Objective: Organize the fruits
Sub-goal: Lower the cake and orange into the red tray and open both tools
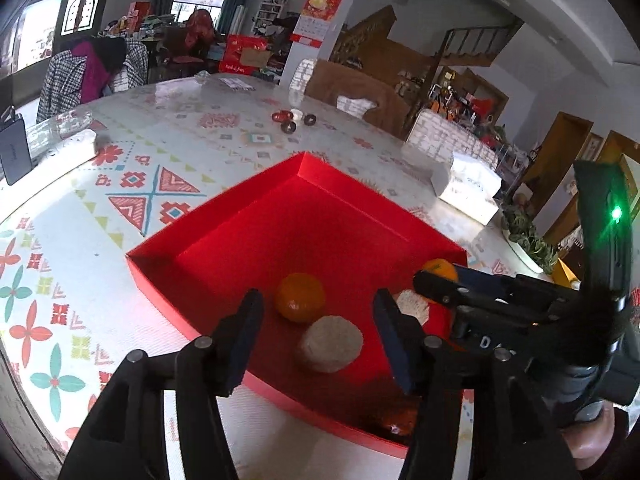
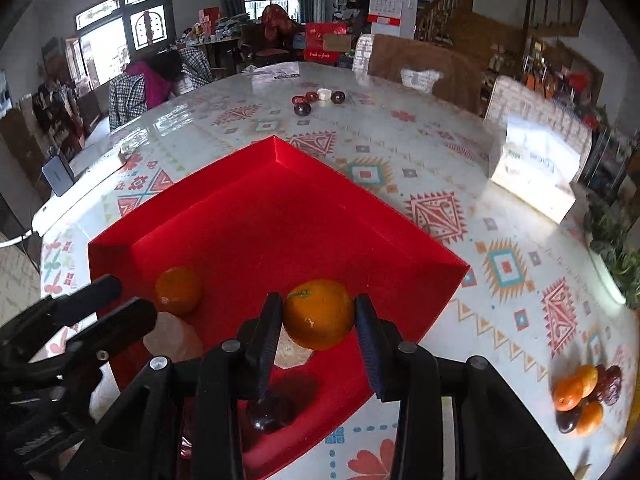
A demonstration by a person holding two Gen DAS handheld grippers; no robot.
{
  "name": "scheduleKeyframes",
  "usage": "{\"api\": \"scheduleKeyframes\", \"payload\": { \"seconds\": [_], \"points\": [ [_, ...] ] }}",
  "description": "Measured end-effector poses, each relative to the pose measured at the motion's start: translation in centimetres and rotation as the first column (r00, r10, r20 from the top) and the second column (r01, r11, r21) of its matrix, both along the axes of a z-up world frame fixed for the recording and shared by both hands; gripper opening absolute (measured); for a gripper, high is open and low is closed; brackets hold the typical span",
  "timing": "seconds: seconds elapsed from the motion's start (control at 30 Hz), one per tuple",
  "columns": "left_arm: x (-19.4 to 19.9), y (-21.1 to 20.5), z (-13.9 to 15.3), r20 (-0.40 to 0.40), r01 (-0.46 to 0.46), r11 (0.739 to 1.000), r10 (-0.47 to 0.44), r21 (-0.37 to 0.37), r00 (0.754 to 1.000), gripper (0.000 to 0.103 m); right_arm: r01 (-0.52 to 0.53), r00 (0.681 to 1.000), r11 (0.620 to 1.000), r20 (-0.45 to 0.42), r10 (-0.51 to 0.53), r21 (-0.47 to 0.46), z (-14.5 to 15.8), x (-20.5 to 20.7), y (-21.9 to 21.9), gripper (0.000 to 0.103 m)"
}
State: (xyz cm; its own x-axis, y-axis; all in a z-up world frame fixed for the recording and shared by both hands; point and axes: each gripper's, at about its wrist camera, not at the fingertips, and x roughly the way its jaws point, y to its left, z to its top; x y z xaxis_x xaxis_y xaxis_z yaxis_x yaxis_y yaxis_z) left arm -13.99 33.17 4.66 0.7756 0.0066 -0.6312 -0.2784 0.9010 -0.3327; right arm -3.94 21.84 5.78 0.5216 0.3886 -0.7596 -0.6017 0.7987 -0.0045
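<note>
A shallow red box [image 1: 248,216] [image 2: 224,216] lies on the patterned table. Inside it are an orange [image 1: 300,297] [image 2: 178,290], two pale round cakes [image 1: 332,344] [image 1: 412,305] and a dark plum [image 2: 269,414]. My right gripper [image 2: 319,312] is shut on a second orange [image 2: 319,314] and holds it above the box's near right part; it shows in the left wrist view [image 1: 440,280] too. My left gripper [image 1: 318,320] is open and empty above the box's near edge, over the first orange and one cake.
A pile of small oranges and dark fruits [image 2: 586,396] lies on the table at the right. More dark fruits and a white piece [image 2: 316,100] lie far back. A tissue pack [image 2: 536,172] stands at the right, a potted plant [image 2: 612,240] beyond it.
</note>
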Motion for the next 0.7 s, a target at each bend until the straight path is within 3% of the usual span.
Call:
{"api": "scheduleKeyframes", "payload": {
  "seconds": [0.17,0.3,0.5,0.57,0.7],
  "points": [
    [-0.7,-0.5,1.0,0.02,-0.011,1.0,0.01,0.024,1.0,0.06,0.021,0.998,1.0,0.066,-0.022,0.004,1.1,-0.9,-0.7,0.041],
    [-1.0,-1.3,1.6,0.027,-0.009,0.999,0.007,0.046,1.0,0.061,0.06,0.989,0.998,0.136,-0.062,0.019,2.7,-1.9,-2.3,0.057],
    [-1.3,-3.6,2.8,0.038,0.02,0.997,-0.023,0.075,0.999,0.062,0.125,0.954,0.992,0.273,-0.124,0.011,5.0,-4.0,-5.3,0.066],
    [-1.5,-4.5,3.2,0.043,0.032,0.996,-0.036,0.084,0.998,0.062,0.141,0.943,0.99,0.301,-0.139,0.015,5.4,-4.5,-6.3,0.071],
    [-1.7,-6.8,4.2,0.055,0.061,0.992,-0.067,0.113,0.996,0.062,0.182,0.921,0.983,0.345,-0.179,0.024,6.0,-5.6,-8.7,0.073]
  ]
}}
